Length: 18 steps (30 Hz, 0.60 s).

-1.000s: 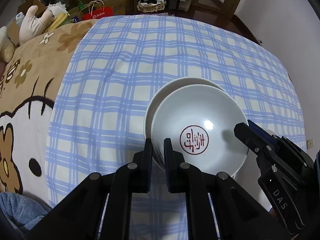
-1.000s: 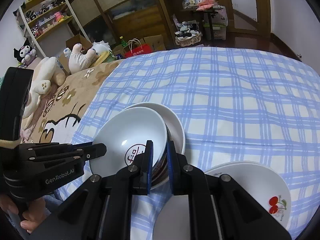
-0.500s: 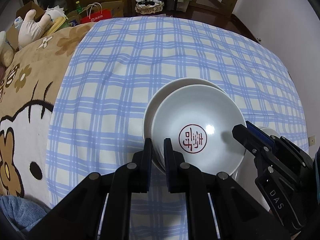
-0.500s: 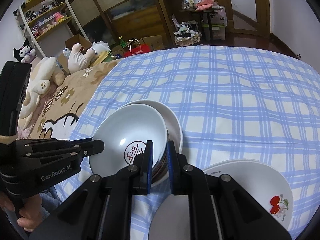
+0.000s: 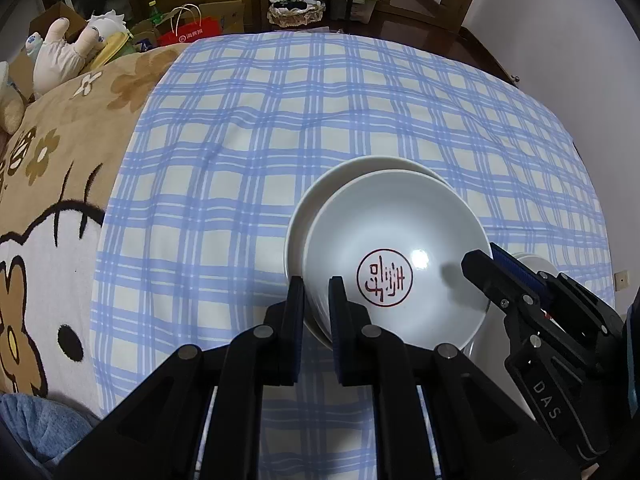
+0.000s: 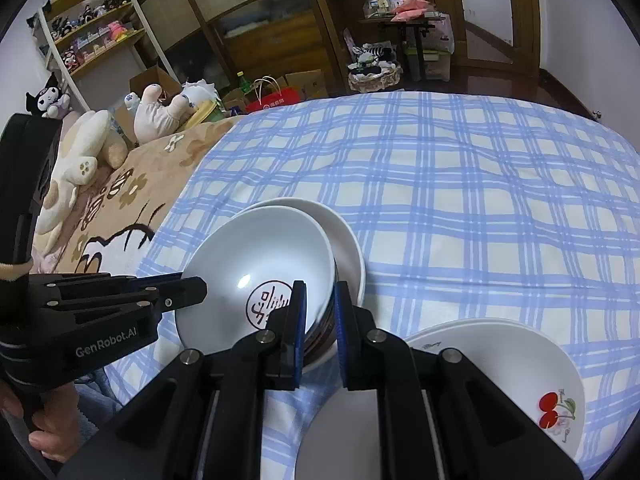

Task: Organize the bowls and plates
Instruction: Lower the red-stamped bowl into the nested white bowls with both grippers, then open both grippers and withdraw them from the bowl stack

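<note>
Both sides had it! The left hand-held gripper [image 5: 316, 300] was clamped narrow on the near rim of the red-stamped bowl [image 5: 394, 258], the right hand-held gripper [image 6: 320, 308] pinching the opposite rim, likely to keep it level over the white plate [image 6: 344, 236] on the checked bedspread [image 5: 320, 112]. Both pointed steeply down. The cherry plate [image 6: 500, 360] lay just beside

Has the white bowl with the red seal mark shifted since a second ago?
No. The white bowl with the red seal sits in the same spot over the white plate beneath it, on the same checks of the blue checked cloth.
</note>
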### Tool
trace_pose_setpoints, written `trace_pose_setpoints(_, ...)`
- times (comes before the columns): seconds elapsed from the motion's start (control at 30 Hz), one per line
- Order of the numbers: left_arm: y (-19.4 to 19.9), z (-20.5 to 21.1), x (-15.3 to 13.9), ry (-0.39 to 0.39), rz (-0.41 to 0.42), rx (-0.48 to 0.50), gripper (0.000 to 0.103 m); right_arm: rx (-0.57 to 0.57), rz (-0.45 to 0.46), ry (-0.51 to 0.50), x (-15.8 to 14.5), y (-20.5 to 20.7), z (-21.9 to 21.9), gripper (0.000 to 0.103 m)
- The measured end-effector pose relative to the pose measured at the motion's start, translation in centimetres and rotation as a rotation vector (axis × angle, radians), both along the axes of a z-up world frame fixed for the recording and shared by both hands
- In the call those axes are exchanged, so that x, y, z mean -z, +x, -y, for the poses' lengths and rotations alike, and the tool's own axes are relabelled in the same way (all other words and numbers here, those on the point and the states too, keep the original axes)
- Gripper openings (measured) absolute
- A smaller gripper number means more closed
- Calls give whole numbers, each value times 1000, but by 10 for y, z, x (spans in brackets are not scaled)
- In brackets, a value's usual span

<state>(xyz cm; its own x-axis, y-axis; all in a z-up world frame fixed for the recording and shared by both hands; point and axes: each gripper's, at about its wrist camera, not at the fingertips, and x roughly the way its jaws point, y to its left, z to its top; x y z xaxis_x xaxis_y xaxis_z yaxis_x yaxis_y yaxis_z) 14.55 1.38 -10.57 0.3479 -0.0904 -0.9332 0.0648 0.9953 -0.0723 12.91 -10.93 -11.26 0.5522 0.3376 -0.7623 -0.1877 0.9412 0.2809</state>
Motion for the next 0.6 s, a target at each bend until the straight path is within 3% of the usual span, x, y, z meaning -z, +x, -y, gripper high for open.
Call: trace_pose_setpoints(0.6,-2,-15,-15,16,35,7,19,12,-4,15,2,0,2,15)
